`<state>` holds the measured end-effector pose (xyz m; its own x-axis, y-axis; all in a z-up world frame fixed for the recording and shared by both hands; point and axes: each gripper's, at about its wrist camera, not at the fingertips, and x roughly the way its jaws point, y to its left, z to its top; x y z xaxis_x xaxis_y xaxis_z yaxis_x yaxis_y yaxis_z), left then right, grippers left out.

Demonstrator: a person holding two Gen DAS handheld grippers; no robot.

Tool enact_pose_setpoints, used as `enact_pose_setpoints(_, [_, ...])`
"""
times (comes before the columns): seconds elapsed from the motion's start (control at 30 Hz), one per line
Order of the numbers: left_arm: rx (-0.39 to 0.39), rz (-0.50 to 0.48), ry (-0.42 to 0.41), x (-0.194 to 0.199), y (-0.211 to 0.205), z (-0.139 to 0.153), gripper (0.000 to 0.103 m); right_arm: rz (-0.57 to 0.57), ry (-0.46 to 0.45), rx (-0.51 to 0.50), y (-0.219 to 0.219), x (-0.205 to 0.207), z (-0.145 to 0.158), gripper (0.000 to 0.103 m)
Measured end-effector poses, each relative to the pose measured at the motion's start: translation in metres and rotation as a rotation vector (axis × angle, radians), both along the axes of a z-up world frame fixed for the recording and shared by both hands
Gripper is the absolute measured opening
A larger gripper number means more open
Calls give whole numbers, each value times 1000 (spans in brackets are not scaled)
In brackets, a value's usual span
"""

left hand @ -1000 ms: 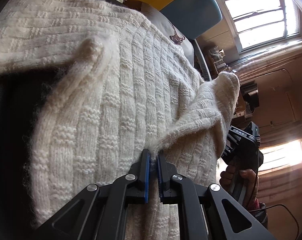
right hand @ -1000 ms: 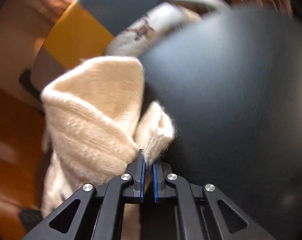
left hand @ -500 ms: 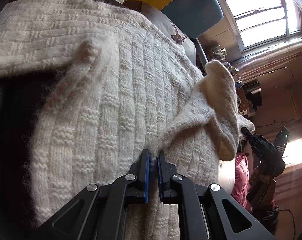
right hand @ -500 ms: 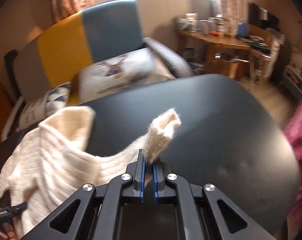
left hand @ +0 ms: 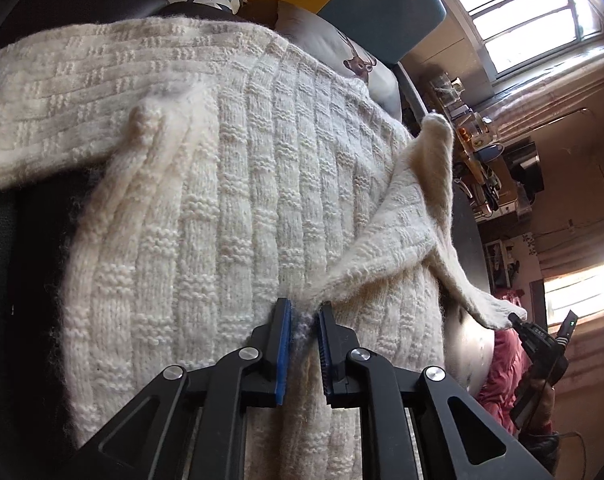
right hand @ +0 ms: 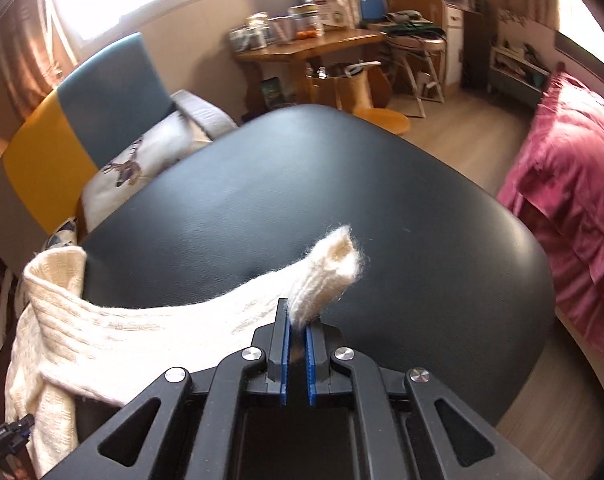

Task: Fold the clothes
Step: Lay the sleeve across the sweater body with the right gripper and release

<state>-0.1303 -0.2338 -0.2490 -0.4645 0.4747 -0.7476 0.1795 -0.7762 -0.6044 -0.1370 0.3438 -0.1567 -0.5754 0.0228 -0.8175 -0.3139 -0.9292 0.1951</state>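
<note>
A cream knitted sweater (left hand: 241, 220) lies spread on a black padded table (right hand: 322, 200). My left gripper (left hand: 304, 316) sits at the sweater's near edge, where a fold starts. Its jaws are opening, and only loose wool fuzz hangs between the blue pads. My right gripper (right hand: 295, 320) is shut on the cuff (right hand: 330, 268) of one sleeve and holds it above the bare table, so the sleeve (right hand: 161, 320) runs stretched back to the body. In the left wrist view that sleeve (left hand: 414, 220) reaches right to the right gripper (left hand: 518, 320).
Behind the table stands a yellow and teal sofa (right hand: 101, 80) with a deer-print cushion (right hand: 141, 160). A pink bed cover (right hand: 574, 180) lies to the right. A cluttered wooden desk (right hand: 310, 40) and a round stool (right hand: 382, 118) stand further back.
My right gripper has carried the cuff away to the right, pulling the sleeve out straight over the bare table. My left gripper's pads have parted from the fold.
</note>
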Motion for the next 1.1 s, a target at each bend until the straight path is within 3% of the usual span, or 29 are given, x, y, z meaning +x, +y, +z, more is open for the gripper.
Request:
enact_pose_setpoints(0.17, [-71,-52,18,-2,20,20,23,-87,-29,2,39,18,-17,5])
enact_pose_setpoints(0.4, [-79,-176,87,5,64,58,23,-169,-61,-52,96,28,-30,6])
enact_pose_setpoints(0.53, [-71,-266,108,10,98,72,23,-225,-61,-139,125,39,-32,18])
enact_pose_setpoints(0.63, [-47,-339,115,12,125,78,23,-287,-16,-129,138,57,-16,22])
enact_pose_setpoints(0.77, [-1,-430,118,14,153,83,23,-135,62,-128,115,64,9,23])
enact_pose_setpoints(0.9, [113,-499,145,22,170,96,25,80,22,-97,56,43,5,23])
enact_pose_setpoints(1.0, [205,-486,187,23,165,113,29,148,-44,-76,22,23,-14,23])
enact_pose_setpoints(1.1, [172,-377,210,17,138,119,31,150,-135,-34,6,5,-38,23])
